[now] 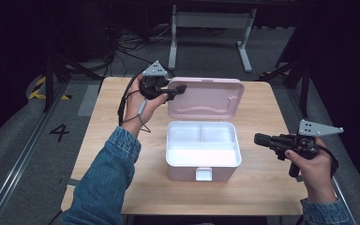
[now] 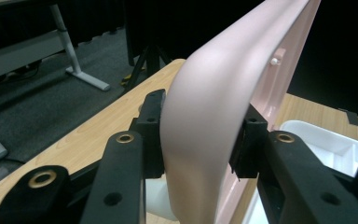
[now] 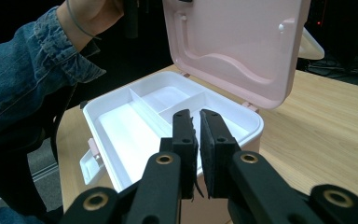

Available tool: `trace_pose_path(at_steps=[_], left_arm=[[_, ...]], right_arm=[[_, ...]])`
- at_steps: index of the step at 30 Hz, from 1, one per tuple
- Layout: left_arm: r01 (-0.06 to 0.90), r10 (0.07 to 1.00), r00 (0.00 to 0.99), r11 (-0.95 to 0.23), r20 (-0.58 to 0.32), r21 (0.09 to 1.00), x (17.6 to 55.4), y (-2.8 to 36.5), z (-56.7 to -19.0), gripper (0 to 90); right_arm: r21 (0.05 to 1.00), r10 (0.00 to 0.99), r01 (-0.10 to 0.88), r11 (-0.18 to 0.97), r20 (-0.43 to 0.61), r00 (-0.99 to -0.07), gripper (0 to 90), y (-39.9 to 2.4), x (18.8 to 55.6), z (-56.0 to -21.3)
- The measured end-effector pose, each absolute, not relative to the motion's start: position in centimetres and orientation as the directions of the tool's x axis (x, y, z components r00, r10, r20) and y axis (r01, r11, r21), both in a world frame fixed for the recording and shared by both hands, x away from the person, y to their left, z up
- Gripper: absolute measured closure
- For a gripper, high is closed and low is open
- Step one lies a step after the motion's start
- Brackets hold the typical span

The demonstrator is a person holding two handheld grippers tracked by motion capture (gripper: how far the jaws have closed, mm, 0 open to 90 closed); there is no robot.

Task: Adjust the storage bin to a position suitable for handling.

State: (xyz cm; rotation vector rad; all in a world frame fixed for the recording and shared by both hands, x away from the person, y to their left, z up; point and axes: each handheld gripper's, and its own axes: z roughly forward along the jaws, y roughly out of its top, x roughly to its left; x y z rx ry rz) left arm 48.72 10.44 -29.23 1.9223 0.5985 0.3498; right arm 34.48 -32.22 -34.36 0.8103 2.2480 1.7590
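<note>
A pink box [image 1: 201, 171] stands at the middle of the table with its lid [image 1: 206, 98] raised upright at the back. Inside sits a white tray [image 1: 201, 154] with three bare compartments. My left gripper [image 1: 180, 89] is shut on the lid's left edge; in the left gripper view the lid [image 2: 205, 107] is pinched between both pads [image 2: 151, 140]. My right gripper [image 1: 258, 138] hovers to the right of the box, pointing at it, shut with nothing between its jaws. In the right gripper view this gripper [image 3: 198, 140] faces the tray [image 3: 135, 135] and the lid's inner side [image 3: 233, 42].
The wooden table [image 1: 267, 187] has bare surface on both sides of the box. A white latch [image 1: 203, 174] hangs at the box's front. Behind the table stand a white desk frame [image 1: 211, 28], dark tripod legs and cables on the floor.
</note>
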Motion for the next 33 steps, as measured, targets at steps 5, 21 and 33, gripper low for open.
trace_pose_path(at_steps=[5,21,33], left_arm=[[0.264,0.574,0.819,-0.339,-0.024,0.903,50.0,10.0,-30.1,57.4],[0.339,0.610,0.790,-0.353,-0.061,0.872,52.3,9.6,-32.5,46.4],[0.407,0.645,0.758,-0.348,-0.100,0.844,53.3,9.4,-33.7,40.4]], right_arm=[[0.939,0.517,0.310,0.151,0.193,-0.834,85.3,-32.4,34.5,-34.3],[0.933,0.519,0.326,0.151,0.206,-0.829,84.1,-32.4,34.8,-34.8],[0.932,0.518,0.329,0.151,0.209,-0.829,82.9,-32.4,34.8,-34.8]])
